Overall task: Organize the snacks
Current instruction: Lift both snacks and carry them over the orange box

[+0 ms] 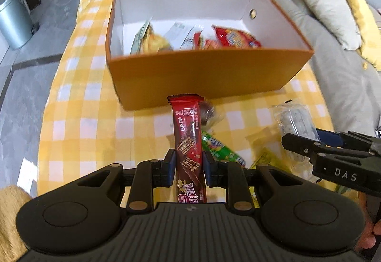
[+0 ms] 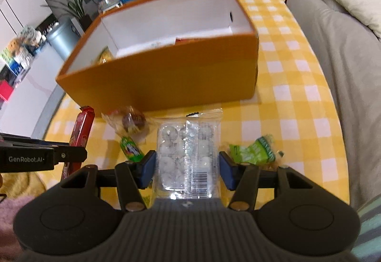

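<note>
Right gripper [image 2: 187, 168]: blue pads clamp clear candy pack [image 2: 189, 157] | orange box [image 2: 166, 71]: far, open | green packet [image 2: 252, 150]: right | red bar [image 2: 82, 126]: left, in left gripper [image 2: 71, 154]

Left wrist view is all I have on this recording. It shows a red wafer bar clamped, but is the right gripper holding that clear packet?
Observer: Yes, the right gripper is shut on the clear packet of round white sweets.
Operator: What lies beyond it, to its right?
Observer: A crumpled green wrapper on the checked cloth.
Operator: Does the red wafer bar show there?
Observer: Yes, at the left, in the left gripper, near the orange box.
</note>
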{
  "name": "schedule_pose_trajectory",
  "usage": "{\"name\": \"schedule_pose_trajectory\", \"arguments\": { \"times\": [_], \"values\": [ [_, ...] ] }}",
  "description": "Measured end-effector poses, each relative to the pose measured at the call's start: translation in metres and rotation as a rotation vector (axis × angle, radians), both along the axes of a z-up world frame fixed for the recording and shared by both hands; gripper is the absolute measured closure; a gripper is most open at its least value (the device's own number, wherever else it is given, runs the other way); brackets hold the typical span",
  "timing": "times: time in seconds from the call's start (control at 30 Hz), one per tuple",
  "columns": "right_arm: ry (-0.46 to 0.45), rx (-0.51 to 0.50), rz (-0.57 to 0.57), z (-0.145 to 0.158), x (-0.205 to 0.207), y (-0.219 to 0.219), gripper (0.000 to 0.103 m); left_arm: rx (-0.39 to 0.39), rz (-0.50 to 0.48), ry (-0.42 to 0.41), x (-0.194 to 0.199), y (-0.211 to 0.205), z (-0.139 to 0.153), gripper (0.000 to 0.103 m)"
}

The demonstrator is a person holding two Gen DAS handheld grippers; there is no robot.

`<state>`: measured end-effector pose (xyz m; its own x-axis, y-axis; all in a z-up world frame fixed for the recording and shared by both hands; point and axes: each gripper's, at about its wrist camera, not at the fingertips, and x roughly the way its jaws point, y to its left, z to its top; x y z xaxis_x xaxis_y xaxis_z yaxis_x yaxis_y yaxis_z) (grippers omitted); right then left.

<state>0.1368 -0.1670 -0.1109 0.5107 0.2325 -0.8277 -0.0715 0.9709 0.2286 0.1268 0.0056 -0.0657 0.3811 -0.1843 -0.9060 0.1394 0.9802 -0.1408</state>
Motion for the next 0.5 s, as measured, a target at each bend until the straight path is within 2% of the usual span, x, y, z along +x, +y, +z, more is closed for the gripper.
{"name": "schedule_pose_trajectory", "arguments": {
  "times": [0.23,0.5],
  "values": [
    [-0.08,0.0,0.039,0.034,0.013,0.0,0.049,-0.011,-0.065,-0.077,0.013,-0.005,0.03,0.077],
    [-0.16,-0.102,0.188,0.078,0.045,0.021,0.049,-0.003,-0.098,-0.137,0.056,0.001,0.062,0.077]
  ]
}}
